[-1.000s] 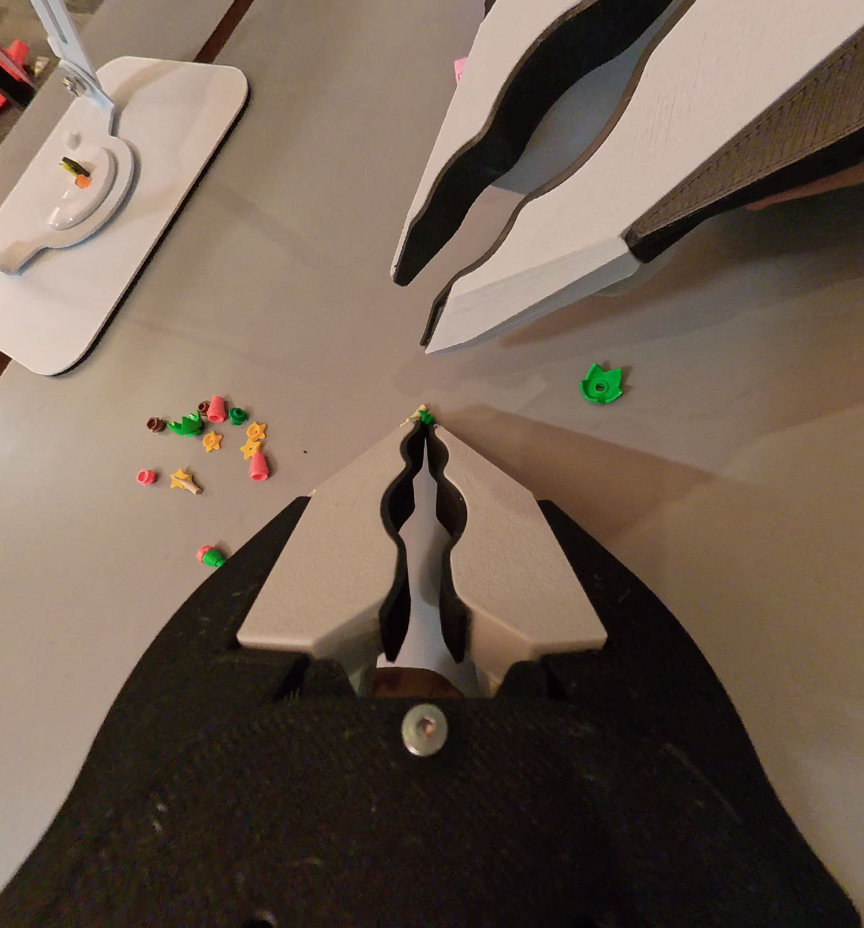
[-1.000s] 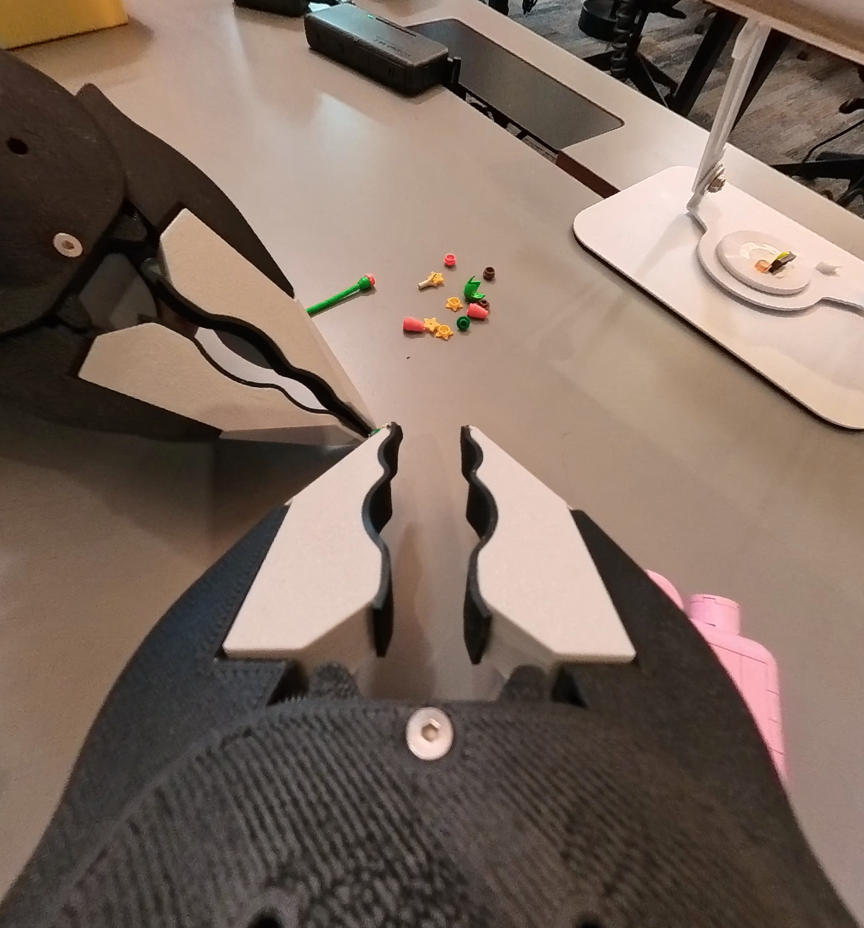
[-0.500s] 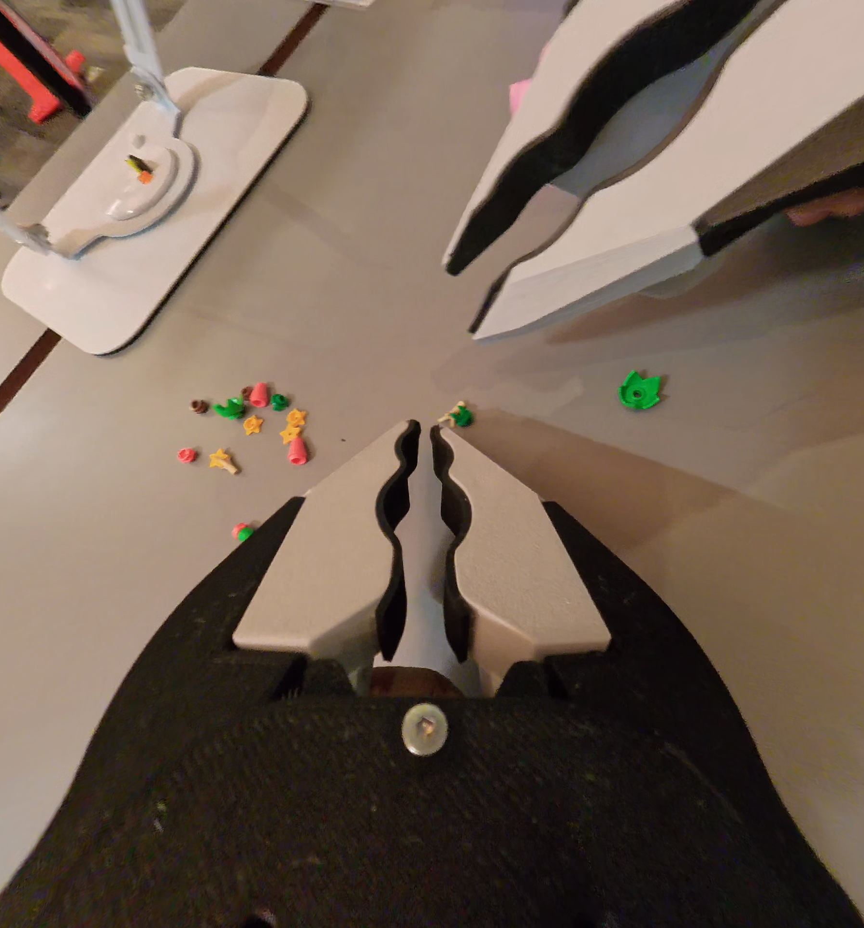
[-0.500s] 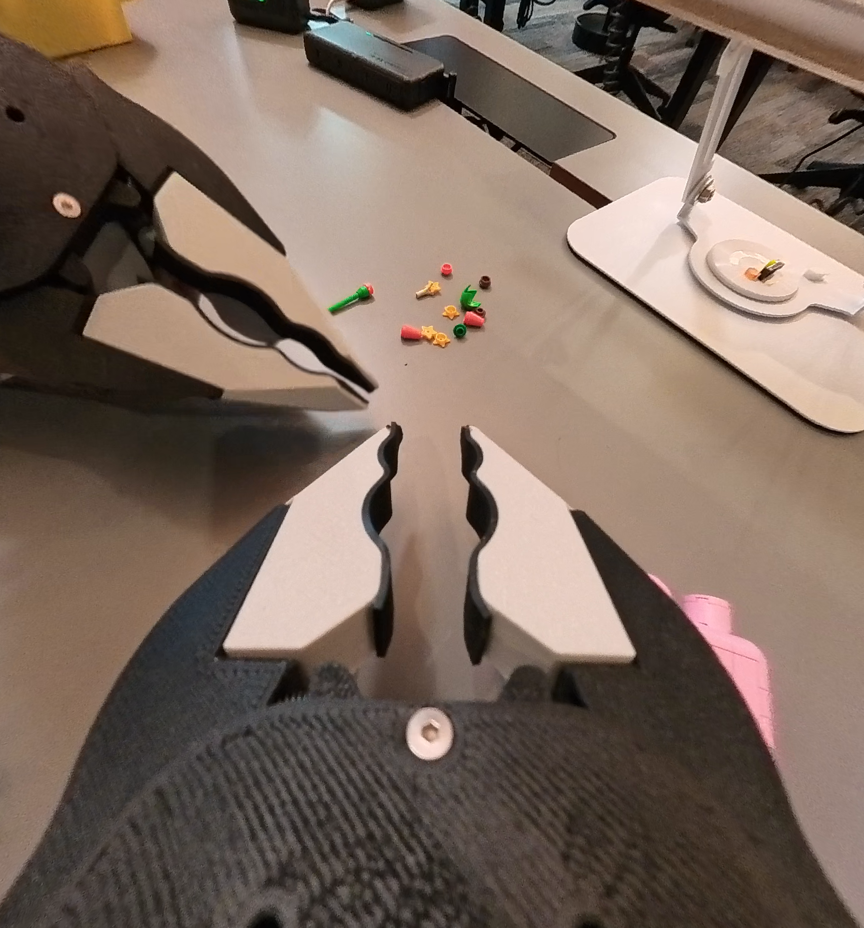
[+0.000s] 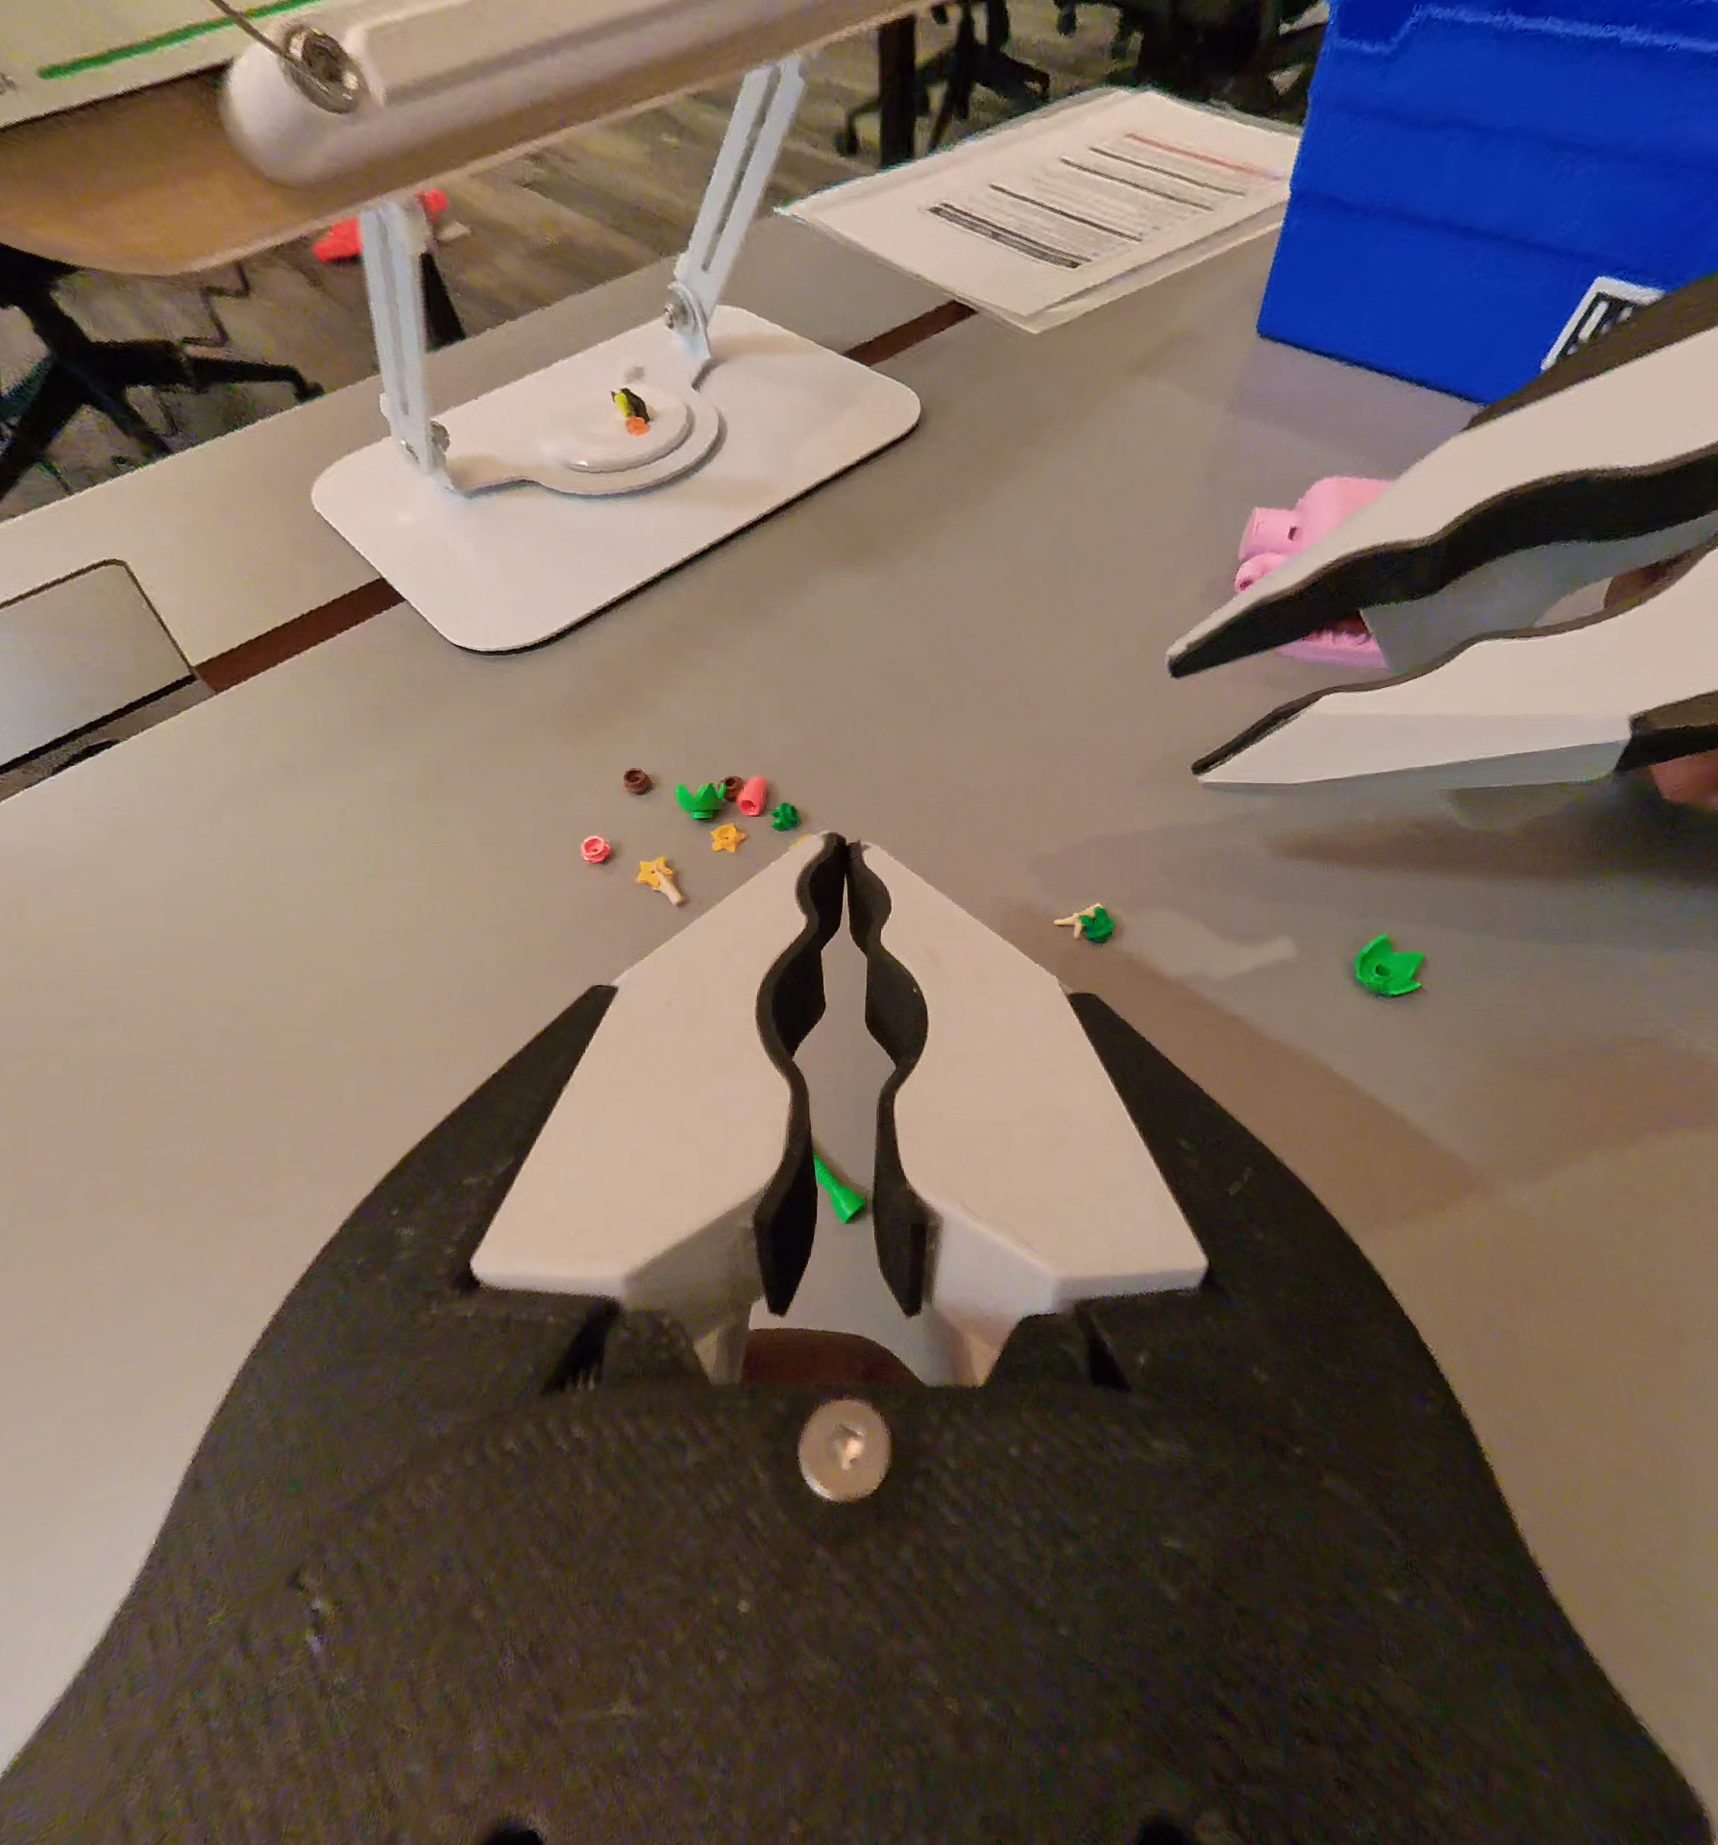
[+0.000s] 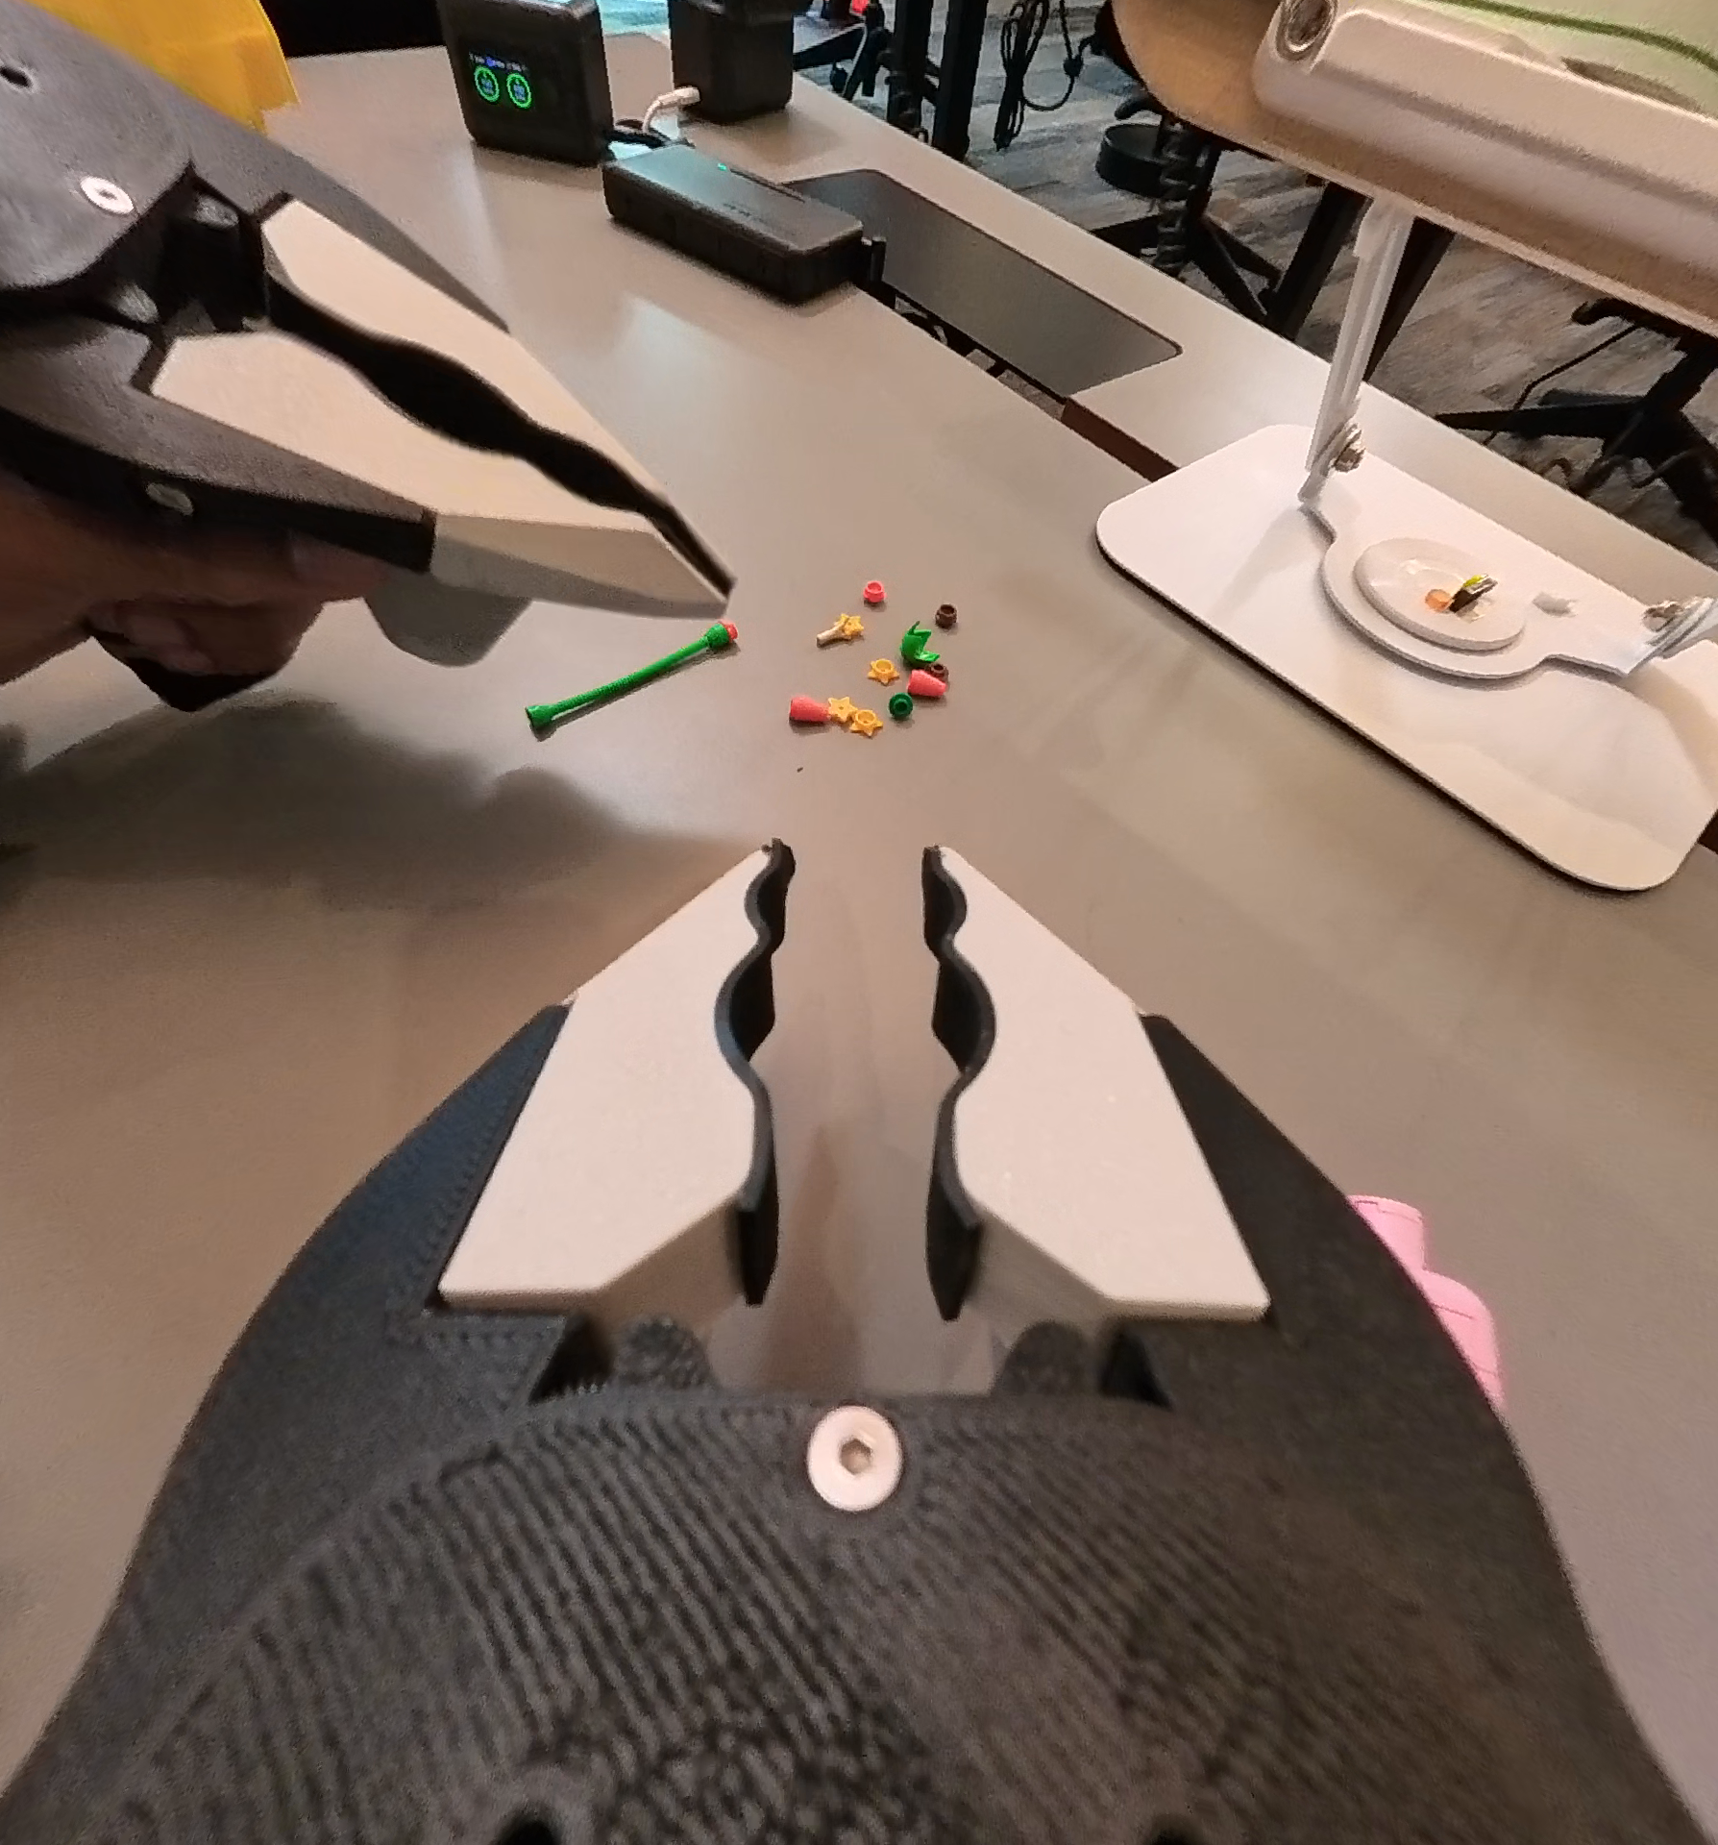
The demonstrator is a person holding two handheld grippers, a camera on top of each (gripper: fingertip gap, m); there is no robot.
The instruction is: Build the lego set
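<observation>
Several small lego pieces [image 5: 705,809] lie loose on the grey table, and they also show in the right wrist view [image 6: 885,669]. A green stem with a red tip [image 6: 635,679] lies left of them; its end shows below my left jaws [image 5: 840,1193]. A small green-and-tan piece [image 5: 1090,923] and a green leaf [image 5: 1389,966] lie to the right. My left gripper [image 5: 840,849] is shut and empty above the table, and it also shows in the right wrist view [image 6: 720,594]. My right gripper [image 6: 857,859] is open and empty, and it also shows in the left wrist view [image 5: 1189,714].
A white stand base [image 5: 615,499] holding a tiny build stands beyond the pieces [image 6: 1434,639]. A pink lego block [image 5: 1304,529] sits under my right gripper. A blue bin [image 5: 1534,180] and a paper sheet [image 5: 1055,200] are at the back. A black power strip [image 6: 735,220] lies far off. My hands' fingertips stand some 8 cm from each other. The green leaf [image 5: 1389,966] is about 7 cm from my right fingertips.
My left gripper let go of the small green-and-tan piece, which now lies on the table. It drew back, rose and shut again. My right gripper pulled away, still open.
</observation>
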